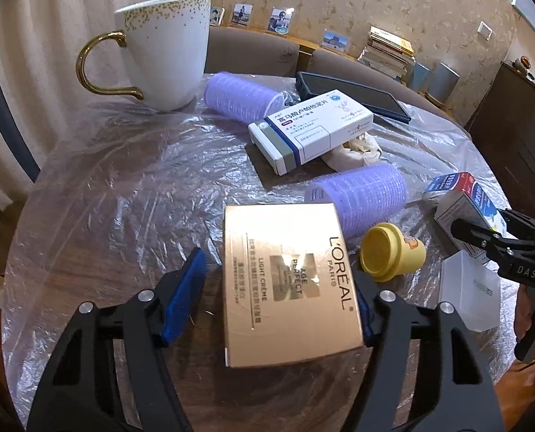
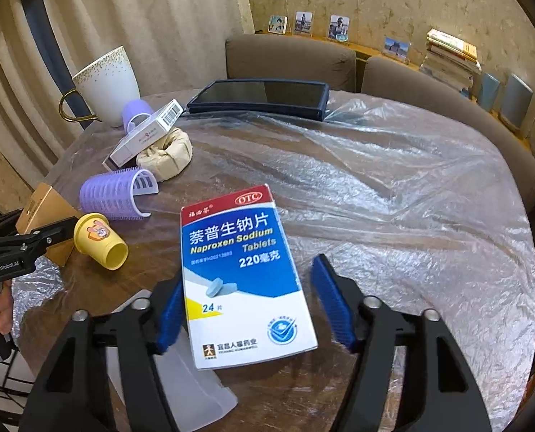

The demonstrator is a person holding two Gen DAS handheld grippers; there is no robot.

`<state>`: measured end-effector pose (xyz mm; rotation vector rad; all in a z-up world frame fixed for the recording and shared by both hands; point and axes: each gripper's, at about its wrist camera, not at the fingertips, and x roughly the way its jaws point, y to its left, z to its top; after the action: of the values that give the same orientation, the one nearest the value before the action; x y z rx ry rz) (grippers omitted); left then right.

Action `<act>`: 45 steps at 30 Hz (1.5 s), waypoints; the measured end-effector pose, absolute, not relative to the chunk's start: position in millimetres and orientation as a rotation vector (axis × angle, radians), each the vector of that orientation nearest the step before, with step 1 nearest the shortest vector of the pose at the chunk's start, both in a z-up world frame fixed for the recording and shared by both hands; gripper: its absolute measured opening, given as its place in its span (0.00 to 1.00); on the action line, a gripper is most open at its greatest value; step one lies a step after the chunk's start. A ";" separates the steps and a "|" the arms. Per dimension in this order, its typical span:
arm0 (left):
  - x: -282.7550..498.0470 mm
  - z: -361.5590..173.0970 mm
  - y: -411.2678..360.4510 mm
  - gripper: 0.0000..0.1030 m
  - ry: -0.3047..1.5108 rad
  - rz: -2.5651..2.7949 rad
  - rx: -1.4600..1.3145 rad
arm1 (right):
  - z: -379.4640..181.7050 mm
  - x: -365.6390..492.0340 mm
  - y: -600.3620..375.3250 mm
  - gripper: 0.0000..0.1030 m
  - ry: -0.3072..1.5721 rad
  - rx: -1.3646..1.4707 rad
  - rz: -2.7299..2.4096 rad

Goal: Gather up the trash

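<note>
A gold L'Oreal box (image 1: 285, 280) lies between the open fingers of my left gripper (image 1: 280, 295); the right pad touches its side, the left pad stands apart. A blue and white Naproxen tablet box (image 2: 242, 280) lies between the open fingers of my right gripper (image 2: 253, 306), close to the left pad, its near end over a white box (image 2: 188, 381). A yellow cup (image 1: 391, 253) lies on its side by the gold box and also shows in the right wrist view (image 2: 100, 239). A white medicine box (image 1: 310, 129) rests on crumpled paper (image 1: 354, 151).
The round table (image 2: 375, 187) has a clear plastic cover. Two purple hair rollers (image 1: 361, 194) (image 1: 242, 97), a white mug with gold handle (image 1: 166, 50), and a dark tablet (image 2: 260, 99) sit on it. Brown chairs (image 2: 289, 57) stand behind.
</note>
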<state>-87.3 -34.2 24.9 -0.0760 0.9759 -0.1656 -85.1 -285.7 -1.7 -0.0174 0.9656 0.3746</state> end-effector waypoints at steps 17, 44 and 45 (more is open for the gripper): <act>-96.7 35.1 -30.4 0.47 0.942 -0.167 -0.079 | 11.7 -91.9 -309.5 0.44 0.930 0.138 0.366; -136.4 56.8 -47.2 0.47 0.904 -0.243 -0.062 | 45.3 -149.9 -328.5 0.44 0.850 0.219 0.386; -139.2 57.8 -48.7 0.47 0.902 -0.248 -0.057 | 47.0 -154.4 -328.4 0.44 0.847 0.220 0.391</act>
<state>-139.2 -48.7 57.8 -0.0566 0.9023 -0.2476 -154.4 -328.4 47.0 0.2196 0.8466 0.3913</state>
